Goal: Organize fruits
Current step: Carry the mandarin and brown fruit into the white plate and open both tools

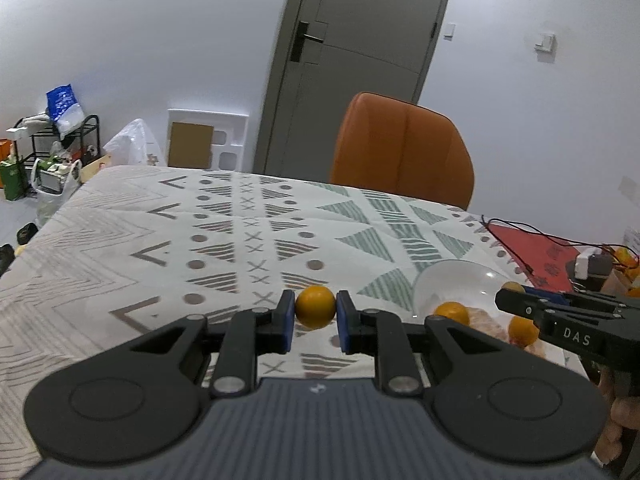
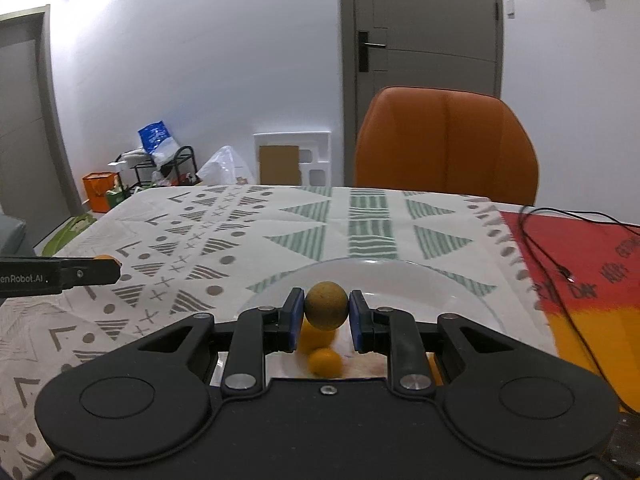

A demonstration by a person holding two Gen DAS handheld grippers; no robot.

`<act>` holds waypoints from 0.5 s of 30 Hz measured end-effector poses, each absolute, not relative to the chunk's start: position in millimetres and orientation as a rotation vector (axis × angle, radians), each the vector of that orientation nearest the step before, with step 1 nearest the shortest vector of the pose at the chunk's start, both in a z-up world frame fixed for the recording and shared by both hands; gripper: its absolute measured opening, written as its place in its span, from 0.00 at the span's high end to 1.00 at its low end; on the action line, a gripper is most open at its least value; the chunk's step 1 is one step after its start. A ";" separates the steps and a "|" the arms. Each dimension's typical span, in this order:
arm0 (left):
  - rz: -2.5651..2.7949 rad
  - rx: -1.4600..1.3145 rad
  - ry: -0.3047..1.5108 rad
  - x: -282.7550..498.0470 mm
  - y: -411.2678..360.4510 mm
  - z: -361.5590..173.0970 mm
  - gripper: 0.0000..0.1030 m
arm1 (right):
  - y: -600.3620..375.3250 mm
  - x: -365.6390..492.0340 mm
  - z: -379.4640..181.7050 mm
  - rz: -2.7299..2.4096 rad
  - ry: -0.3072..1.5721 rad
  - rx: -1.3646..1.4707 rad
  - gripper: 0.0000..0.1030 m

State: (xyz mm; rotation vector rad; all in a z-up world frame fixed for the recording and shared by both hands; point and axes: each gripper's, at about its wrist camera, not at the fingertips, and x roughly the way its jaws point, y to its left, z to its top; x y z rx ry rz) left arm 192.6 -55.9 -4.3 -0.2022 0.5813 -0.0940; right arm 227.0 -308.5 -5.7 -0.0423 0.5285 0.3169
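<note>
Left wrist view first: my left gripper has its blue pads closed snugly onto a small orange fruit, carried clear above the patterned tablecloth, well short of the clear plate off to the right. From the right wrist view, my right gripper is likewise pinched on a duller, brownish-yellow fruit, and it hangs directly over the plate's glassy rim.

I judge this to be the delivery step: both fruits are in hand and the plate looks like the collecting spot. Next, the right side needs to lower a little and part its jaws gently so the fruit settles beside the others instead of rolling off; the left one must travel rightward to the plate without bumping the other tool (they are already near each other in the left view).

Count: two grippers, two held fruits, one plate. On the plate I make out two loose orange fruits in each view, plus some pale blurred stuff I cannot identify. One orange chair stands behind the table, and a black cable runs over a red mat.
</note>
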 end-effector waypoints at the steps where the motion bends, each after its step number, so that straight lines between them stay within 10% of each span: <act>1: -0.101 -0.201 0.581 193.5 -60.2 -4.6 0.80 | -312.3 226.3 -6.0 0.312 0.528 -0.041 0.78; 15: -0.170 -0.165 0.593 207.0 -106.6 -6.2 0.80 | -356.4 226.1 -12.7 0.249 0.528 0.000 0.78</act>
